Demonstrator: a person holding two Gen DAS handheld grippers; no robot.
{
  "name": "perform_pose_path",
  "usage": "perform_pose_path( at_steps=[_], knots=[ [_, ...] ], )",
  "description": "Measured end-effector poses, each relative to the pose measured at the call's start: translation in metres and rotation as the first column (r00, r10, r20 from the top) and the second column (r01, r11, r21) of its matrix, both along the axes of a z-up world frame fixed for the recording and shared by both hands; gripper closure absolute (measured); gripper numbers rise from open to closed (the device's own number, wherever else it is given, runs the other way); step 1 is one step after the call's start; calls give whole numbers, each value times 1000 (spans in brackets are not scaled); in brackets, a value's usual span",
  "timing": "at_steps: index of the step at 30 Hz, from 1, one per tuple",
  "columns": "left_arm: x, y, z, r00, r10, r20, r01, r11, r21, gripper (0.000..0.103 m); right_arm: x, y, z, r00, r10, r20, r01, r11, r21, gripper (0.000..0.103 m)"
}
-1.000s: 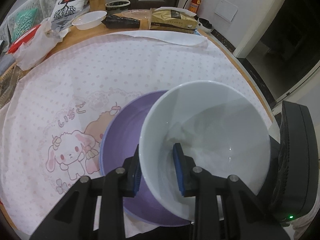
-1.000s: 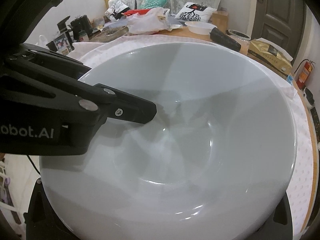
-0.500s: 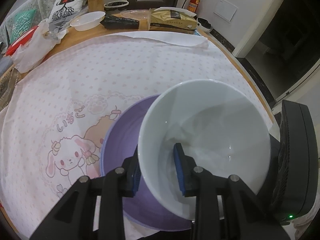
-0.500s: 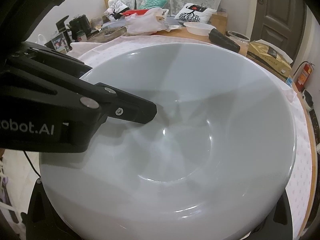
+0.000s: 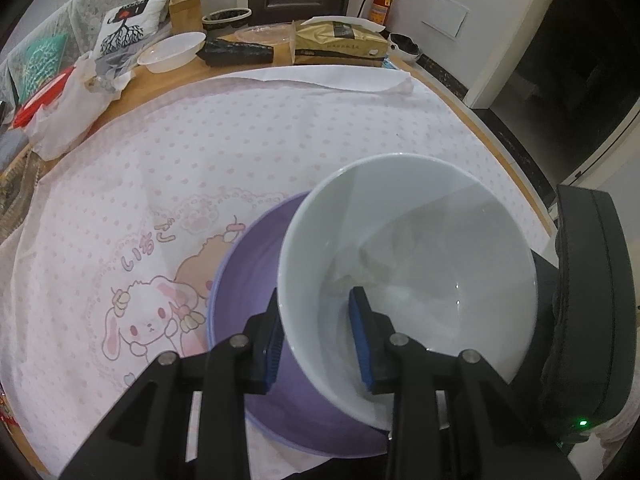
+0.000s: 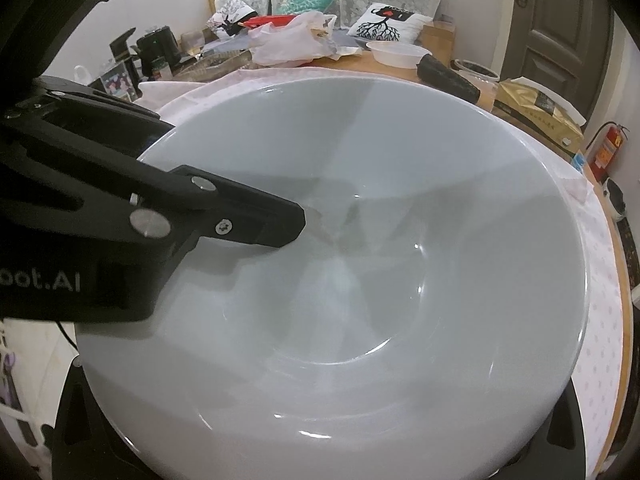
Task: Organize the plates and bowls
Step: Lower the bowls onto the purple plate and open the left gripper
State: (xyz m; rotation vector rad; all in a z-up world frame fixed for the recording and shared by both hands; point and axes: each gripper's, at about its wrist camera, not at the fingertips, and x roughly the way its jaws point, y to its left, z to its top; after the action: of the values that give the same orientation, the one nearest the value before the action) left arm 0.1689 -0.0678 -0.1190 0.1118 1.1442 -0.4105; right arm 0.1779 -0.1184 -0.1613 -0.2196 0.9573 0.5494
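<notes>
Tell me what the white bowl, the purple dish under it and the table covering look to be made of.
White bowl: likely glazed ceramic; glossy, with sharp light glints.
Purple dish: smooth satin finish with softer sheen; plastic, melamine or ceramic, cannot tell.
Table covering: thin printed fabric or plastic sheet; it wrinkles and folds at the far edge.

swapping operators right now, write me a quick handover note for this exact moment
Left tongs: shut on the near rim of the white bowl, one pad inside, one outside.
Right tongs: its own fingers are hidden behind the bowl; only its body shows, close on the bowl's right, so grip unknown.
The bowl hangs over the purple plate on the pink tablecloth; contact between them can't be judged.
Done: bowl picked up and brought over the plate.
Left: probably set it down on the plate and release.
</notes>
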Motion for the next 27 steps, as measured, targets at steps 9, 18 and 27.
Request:
perform_pose_path(
  at_steps=[9,18,27],
  knots=[
    [-3,0,3,1000,-4,10,4,1000,7,65,-6,-2,4,1000,15,10,-15,999,-29,1],
    [-11,0,16,998,-25,56,24,1000,7,58,-11,-3,11,1000,18,11,-17,998,-52,1],
    [-19,9,31,994,-25,109,25,1000,0,39,-21,-8,27,999,24,47,-21,997,-69,1]
  ],
)
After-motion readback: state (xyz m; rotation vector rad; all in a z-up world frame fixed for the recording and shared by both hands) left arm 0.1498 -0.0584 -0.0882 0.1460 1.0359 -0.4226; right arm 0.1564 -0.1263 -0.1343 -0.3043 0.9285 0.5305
